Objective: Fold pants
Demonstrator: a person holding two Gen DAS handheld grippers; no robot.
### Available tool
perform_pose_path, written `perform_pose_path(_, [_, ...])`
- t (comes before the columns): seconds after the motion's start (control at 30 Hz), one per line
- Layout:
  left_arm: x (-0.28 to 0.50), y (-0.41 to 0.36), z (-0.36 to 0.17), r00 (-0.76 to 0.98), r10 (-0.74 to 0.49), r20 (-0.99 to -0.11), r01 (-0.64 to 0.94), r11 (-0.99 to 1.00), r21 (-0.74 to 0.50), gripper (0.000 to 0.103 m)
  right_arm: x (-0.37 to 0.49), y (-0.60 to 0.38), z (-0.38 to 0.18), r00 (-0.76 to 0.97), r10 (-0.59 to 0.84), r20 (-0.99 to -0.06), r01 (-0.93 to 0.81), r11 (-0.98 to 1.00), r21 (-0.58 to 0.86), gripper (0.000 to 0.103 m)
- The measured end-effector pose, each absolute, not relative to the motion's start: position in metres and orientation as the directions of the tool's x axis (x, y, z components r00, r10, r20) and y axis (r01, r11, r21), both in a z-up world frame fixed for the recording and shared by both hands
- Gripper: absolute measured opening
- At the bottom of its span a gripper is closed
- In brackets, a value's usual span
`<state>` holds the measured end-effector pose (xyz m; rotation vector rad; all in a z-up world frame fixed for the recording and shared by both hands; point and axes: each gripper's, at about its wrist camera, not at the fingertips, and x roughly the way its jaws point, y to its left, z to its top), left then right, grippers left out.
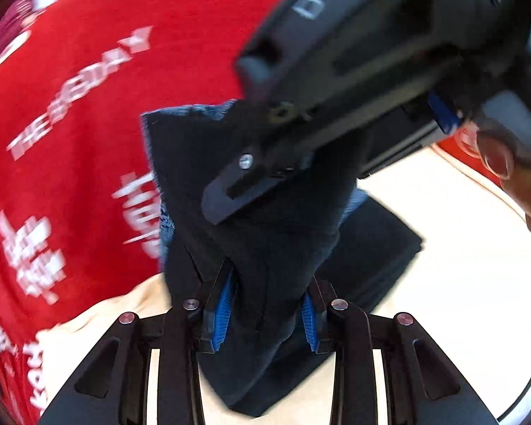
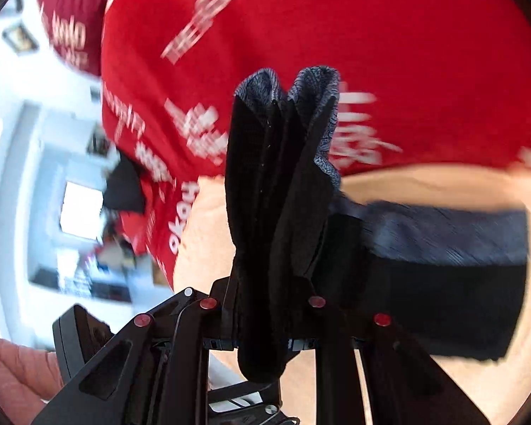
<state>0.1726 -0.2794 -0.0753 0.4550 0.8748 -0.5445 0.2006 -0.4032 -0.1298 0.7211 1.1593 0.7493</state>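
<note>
**A:** What sort of surface is this?

**B:** A pale, cream-coloured table point(image 1: 424, 219), smooth and bare where it shows. The person's red shirt point(image 1: 88, 71) with white lettering fills the space behind it in both views.

**A:** And the pants?

**B:** The dark pants point(image 1: 265, 212) are partly lifted off the table. In the left wrist view a bunch of the black cloth rises between the blue-padded fingers point(image 1: 224, 304) of the left gripper point(image 1: 267, 313), which are closed in on it from both sides. The rest trails down onto the table behind.

**A:** The other hand?

**B:** The right gripper point(image 2: 269, 318) pinches a thick fold of the same cloth, which stands up from between its fingers with the grey inner side showing at the top. To its right a folded part of the pants lies flat on the table, grey band above, black below. In the left wrist view the right gripper's black body crosses the upper right, one finger point(image 1: 230, 194) laid against the cloth.

**A:** Anything of the room?

**B:** In the right wrist view, at the left, blurred white walls point(image 2: 28, 113), a bright window point(image 2: 81, 209) and a small framed picture point(image 2: 19, 39). Motion blur hides the finer detail.
</note>
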Motion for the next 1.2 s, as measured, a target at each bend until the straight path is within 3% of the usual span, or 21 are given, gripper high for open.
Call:
perform_pose_path(0.17, [0.159,-0.346,-0.122,0.430,-0.257,-0.865,0.694,0.707,0.135,0.034,0.177,-0.479,-0.201,0.277,0.796,-0.538,0.021,0.555,0.832,0.020])
perform_pose_path(0.27, [0.156,-0.365,-0.161,0.363,-0.184,-0.913,0.709,0.691,0.143,0.034,0.173,-0.503,-0.255,0.251,0.789,-0.561,0.142,0.544,0.827,0.020])
perform_pose_path(0.33, [0.153,-0.370,-0.172,0.346,-0.130,-0.929,0.708,0.686,0.167,0.041,0.169,-0.503,-0.277,0.245,0.791,-0.560,0.180,0.530,0.828,0.021])
perform_pose_path(0.37, [0.151,-0.369,-0.172,0.344,-0.133,-0.930,0.710,0.685,0.165,0.047,0.167,-0.504,-0.278,0.256,0.794,-0.552,0.184,0.520,0.834,0.021])
perform_pose_path(0.47, [0.145,-0.361,-0.161,0.339,-0.148,-0.929,0.713,0.684,0.151,0.078,0.164,-0.505,-0.277,0.269,0.787,-0.555,0.199,0.518,0.832,0.021])
perform_pose_path(0.67, [0.141,-0.332,-0.134,0.304,-0.156,-0.940,0.696,0.709,0.108,0.078,0.176,-0.499,-0.243,0.261,0.746,-0.612,0.103,0.609,0.786,0.021])
perform_pose_path(0.8, [0.150,-0.314,-0.128,0.247,-0.158,-0.956,0.638,0.769,0.038,0.078,0.181,-0.503,-0.248,0.230,0.695,-0.681,0.090,0.682,0.726,0.021])
perform_pose_path(0.9, [0.157,-0.301,-0.133,0.227,-0.147,-0.963,0.586,0.810,0.014,0.078,0.182,-0.505,-0.264,0.183,0.652,-0.736,0.137,0.725,0.675,0.033])
perform_pose_path(1.0, [0.162,-0.286,-0.141,0.211,-0.138,-0.968,0.537,0.843,-0.003,0.078,0.177,-0.515,-0.272,0.192,0.681,-0.707,0.190,0.681,0.708,0.038])
perform_pose_path(1.1, [0.163,-0.274,-0.143,0.206,-0.140,-0.968,0.510,0.860,-0.016,0.078,0.168,-0.522,-0.265,0.198,0.604,-0.772,0.198,0.746,0.635,0.046])
perform_pose_path(1.17, [0.165,-0.267,-0.144,0.217,-0.135,-0.967,0.499,0.866,-0.009,0.078,0.158,-0.528,-0.259,0.182,0.499,-0.847,0.224,0.818,0.530,0.077])
perform_pose_path(1.2, [0.165,-0.265,-0.145,0.219,-0.132,-0.967,0.494,0.870,-0.006,0.078,0.154,-0.530,-0.256,0.180,0.472,-0.863,0.234,0.831,0.504,0.078])
